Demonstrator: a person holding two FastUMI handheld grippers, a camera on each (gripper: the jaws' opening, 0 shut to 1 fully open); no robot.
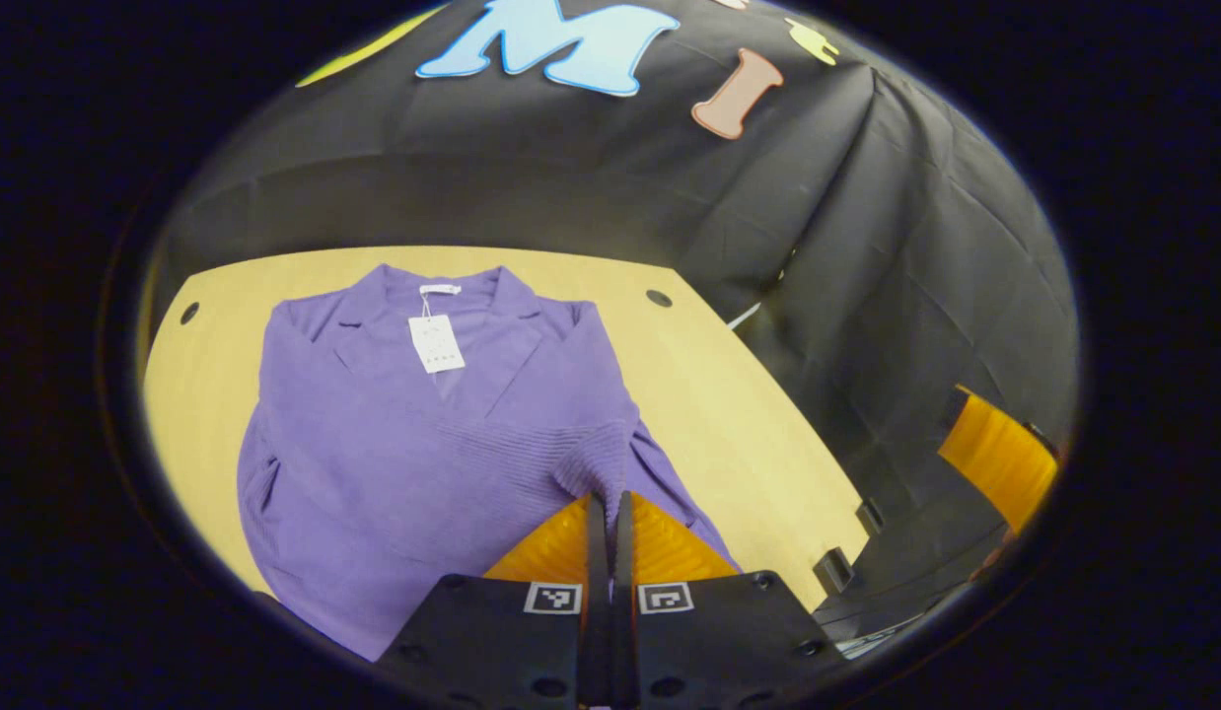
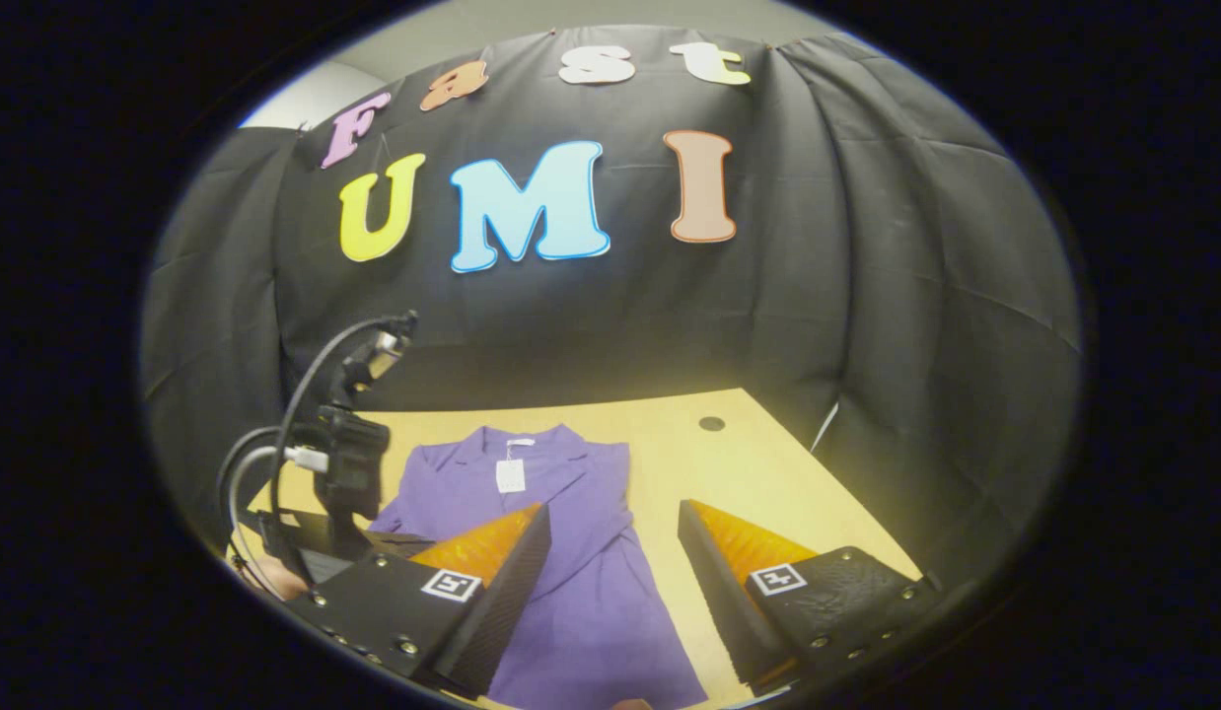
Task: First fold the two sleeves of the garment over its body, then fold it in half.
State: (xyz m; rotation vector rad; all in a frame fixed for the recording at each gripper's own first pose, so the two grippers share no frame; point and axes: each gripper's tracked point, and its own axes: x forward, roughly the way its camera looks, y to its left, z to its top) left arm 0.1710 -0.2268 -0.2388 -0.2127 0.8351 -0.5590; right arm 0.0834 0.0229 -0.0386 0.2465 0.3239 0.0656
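Observation:
A purple garment [image 1: 394, 444] lies flat on the yellow table [image 1: 739, 394], collar at the far side, with a white tag [image 1: 436, 343] at the neck. One ribbed sleeve [image 1: 532, 449] lies across the body. Its cuff [image 1: 596, 461] is pinched at the tips of my left gripper [image 1: 610, 501], which is shut. In the right gripper view the garment [image 2: 581, 582] lies below and between the fingers of my right gripper [image 2: 613, 508], which hangs open above it and holds nothing. The left gripper [image 2: 349, 473] with its cables shows at the left, over the garment's edge.
The black cloth wall closes in the table's far and right sides. Small dark holes [image 1: 658, 297] [image 2: 711, 423] mark the tabletop near its far edge. Bare table [image 2: 768, 473] runs right of the garment. An orange finger of the right gripper [image 1: 1000, 459] shows beyond the table's right edge.

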